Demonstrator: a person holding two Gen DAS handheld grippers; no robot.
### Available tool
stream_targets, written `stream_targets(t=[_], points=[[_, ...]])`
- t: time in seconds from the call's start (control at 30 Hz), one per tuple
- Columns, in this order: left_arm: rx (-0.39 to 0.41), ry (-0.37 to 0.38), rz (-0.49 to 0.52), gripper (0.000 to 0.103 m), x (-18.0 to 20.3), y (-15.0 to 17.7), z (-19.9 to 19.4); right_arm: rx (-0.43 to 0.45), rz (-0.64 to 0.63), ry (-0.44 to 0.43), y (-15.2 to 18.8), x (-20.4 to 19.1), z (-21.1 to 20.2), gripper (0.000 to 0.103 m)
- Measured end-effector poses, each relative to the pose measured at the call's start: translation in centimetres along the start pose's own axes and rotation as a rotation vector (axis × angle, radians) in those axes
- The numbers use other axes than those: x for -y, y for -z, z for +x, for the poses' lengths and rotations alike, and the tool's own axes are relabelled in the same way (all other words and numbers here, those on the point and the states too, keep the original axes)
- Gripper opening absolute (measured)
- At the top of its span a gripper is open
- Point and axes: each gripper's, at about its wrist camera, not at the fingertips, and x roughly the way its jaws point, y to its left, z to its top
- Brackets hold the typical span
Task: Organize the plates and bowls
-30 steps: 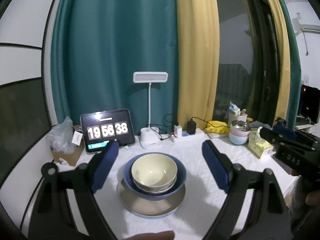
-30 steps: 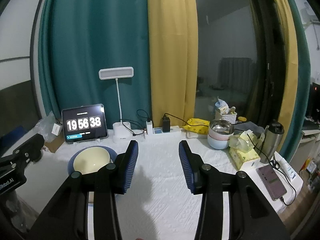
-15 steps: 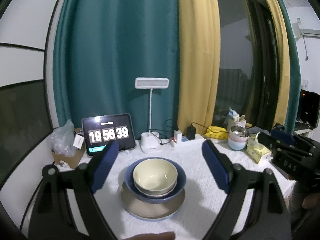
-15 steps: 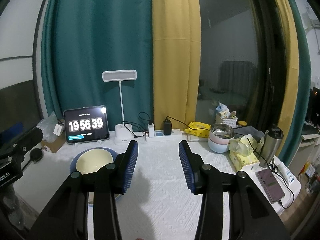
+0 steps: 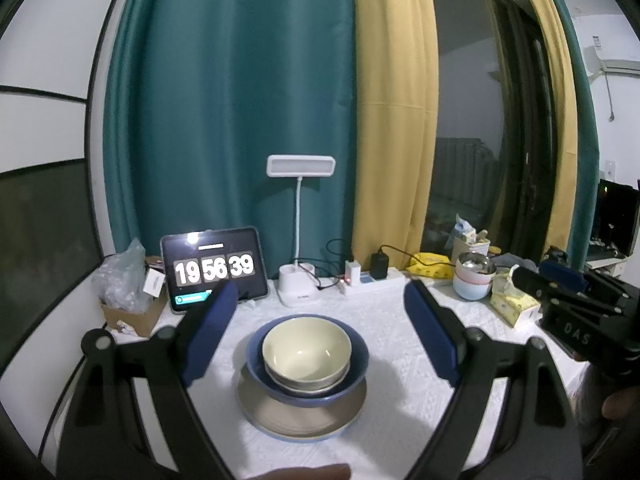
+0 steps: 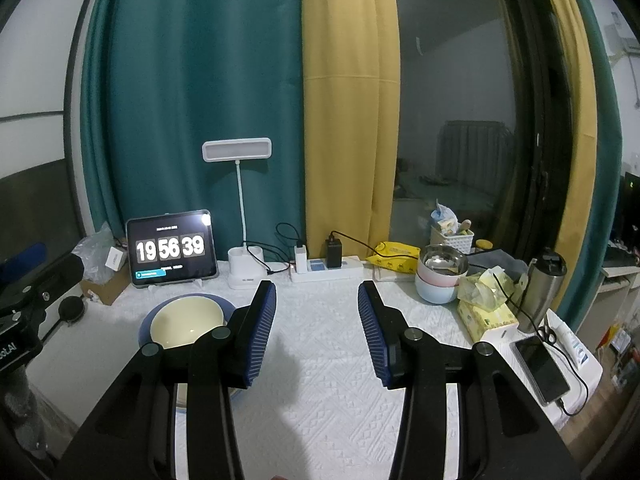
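A cream bowl [image 5: 307, 350] sits nested in a blue bowl [image 5: 308, 390], with a greyish bowl's rim showing between them. The stack rests on a beige plate [image 5: 300, 420] with a blue rim, on the white tablecloth [image 5: 400, 420]. My left gripper [image 5: 319, 294] stands open and wide, just short of the stack and holding nothing. In the right wrist view the cream bowl [image 6: 188, 322] lies left of my right gripper [image 6: 317, 286]. That gripper is open, with only bare cloth between its blue pads [image 6: 262, 332]. Each gripper shows at the edge of the other's view.
Along the back stand a tablet clock [image 5: 215, 270], a white desk lamp [image 5: 299, 280] and a power strip [image 6: 326, 270]. At back right are stacked pastel bowls [image 6: 438, 280], a tissue pack [image 6: 486, 312], a steel flask [image 6: 542, 292] and a phone [image 6: 542, 368]. A cardboard box [image 5: 132, 312] sits at back left.
The tablet clock ticked from 38 to 39. Both views drifted very slightly; the grippers' openings and the stack look the same.
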Motion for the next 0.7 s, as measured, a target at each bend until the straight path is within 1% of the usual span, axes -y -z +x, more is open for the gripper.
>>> stream_targets(t=[0.7], points=[[-0.001, 0.002, 0.000, 0.087, 0.43, -0.03, -0.21, -0.001, 0.000, -0.001, -0.04, 0.07, 0.02, 0.045]])
